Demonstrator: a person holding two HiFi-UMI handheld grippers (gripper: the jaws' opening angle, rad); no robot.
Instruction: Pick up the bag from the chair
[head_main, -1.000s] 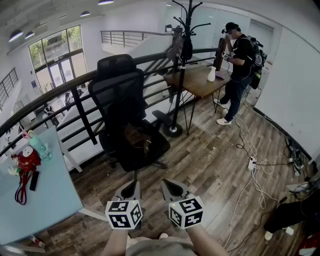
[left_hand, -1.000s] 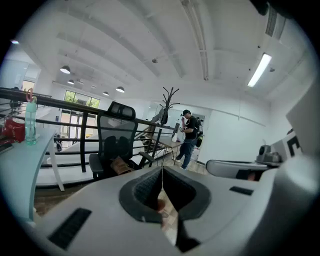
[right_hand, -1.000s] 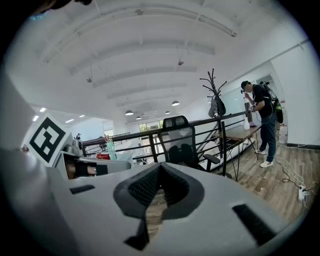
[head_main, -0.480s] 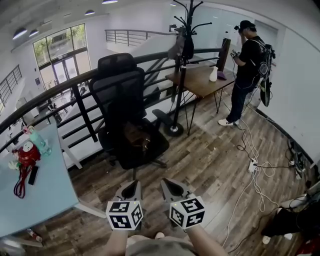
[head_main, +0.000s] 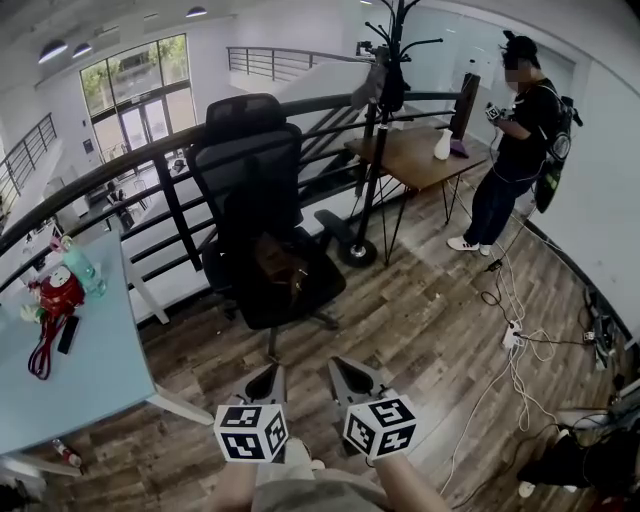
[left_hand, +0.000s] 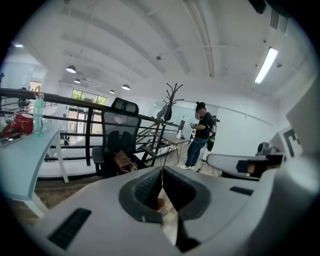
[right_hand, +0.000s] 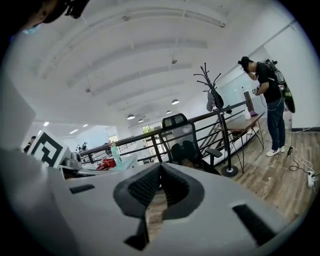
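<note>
Now both grippers are held low, side by side, and each one is closed with nothing in it. The left gripper (head_main: 267, 372) has its two jaws pressed together at the tips. The right gripper (head_main: 346, 368), just beside it, has its jaws pressed together too.

The bag (head_main: 281, 272) is brown. It sits on the seat of the black chair (head_main: 243, 170), near the back of the seat. It is out in front of both grippers and well apart from them, with bare wood floor (head_main: 420, 320) between. Neither gripper touches the bag or the chair.

A blue table (head_main: 90, 370) stands off to the left of the left gripper. A coat stand (head_main: 375, 150) stands past the chair, and a person (head_main: 520, 150) stands far ahead, off to the right of the right gripper.
</note>
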